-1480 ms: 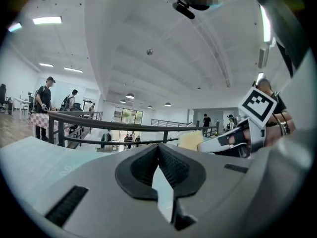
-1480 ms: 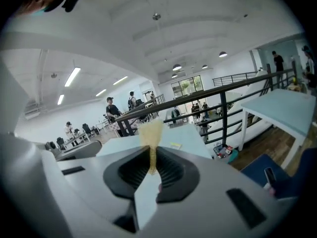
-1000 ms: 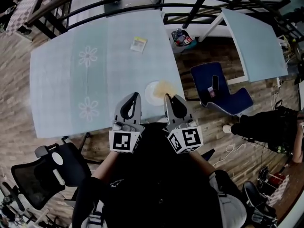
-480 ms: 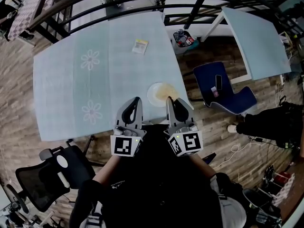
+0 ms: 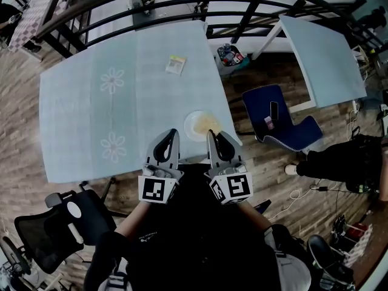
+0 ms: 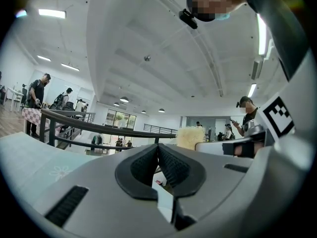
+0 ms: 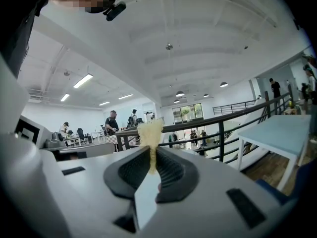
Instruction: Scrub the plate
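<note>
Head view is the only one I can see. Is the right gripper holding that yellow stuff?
Observer: Yes. In its own view the right gripper is shut on a thin yellow scrub pad that pokes out past the tips.
Operator: Does the left one hold anything?
Observer: No. The left gripper has its jaws together, nothing between them.
Operator: Is the pad touching the plate?
Observer: Cannot tell. Both gripper views look out over the railing and up at the ceiling, not down at the plate.
</note>
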The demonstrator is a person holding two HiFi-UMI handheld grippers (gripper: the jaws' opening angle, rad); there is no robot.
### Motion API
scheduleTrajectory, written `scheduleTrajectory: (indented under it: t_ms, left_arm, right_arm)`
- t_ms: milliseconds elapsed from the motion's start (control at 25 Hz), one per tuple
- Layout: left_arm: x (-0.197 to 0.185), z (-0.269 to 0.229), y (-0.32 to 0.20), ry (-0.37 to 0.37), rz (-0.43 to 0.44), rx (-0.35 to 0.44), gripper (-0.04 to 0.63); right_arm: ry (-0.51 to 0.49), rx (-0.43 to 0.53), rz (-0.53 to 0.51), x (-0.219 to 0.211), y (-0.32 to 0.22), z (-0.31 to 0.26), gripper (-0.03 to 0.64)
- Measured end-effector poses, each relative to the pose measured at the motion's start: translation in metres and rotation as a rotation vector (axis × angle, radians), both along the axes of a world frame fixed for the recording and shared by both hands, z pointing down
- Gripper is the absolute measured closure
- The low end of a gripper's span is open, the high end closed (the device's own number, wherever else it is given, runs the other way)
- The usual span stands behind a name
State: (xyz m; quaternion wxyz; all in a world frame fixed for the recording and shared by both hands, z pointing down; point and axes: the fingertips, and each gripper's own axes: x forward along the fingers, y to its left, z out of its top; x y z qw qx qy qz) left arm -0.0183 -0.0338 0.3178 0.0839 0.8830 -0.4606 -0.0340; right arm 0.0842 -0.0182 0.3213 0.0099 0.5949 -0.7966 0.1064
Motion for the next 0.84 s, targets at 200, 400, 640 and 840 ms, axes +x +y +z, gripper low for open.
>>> scheduleTrajectory:
  t_ms: [200,400,640,840]
  left_arm:
    - [0.005,-0.002,0.003,0.001,0.020,0.017,0.583]
    - [0.004,0.001,0.005,0.009,0.024,0.007,0.582]
    - [0.002,0.003,0.006,0.010,0.022,-0.001,0.583]
    - [0.004,0.005,0.006,0.012,0.034,0.001,0.581]
  right_arm:
    - [-0.004,-0.003,0.009,0.002,-0.001,-0.002,0.577]
    - [0.003,-0.011,-0.003,-0.002,0.001,0.001,0.577]
    - [0.015,-0.020,-0.004,-0.001,0.002,0.006,0.577]
    - [0.006,-0.032,0.007,0.002,0.002,0.008,0.577]
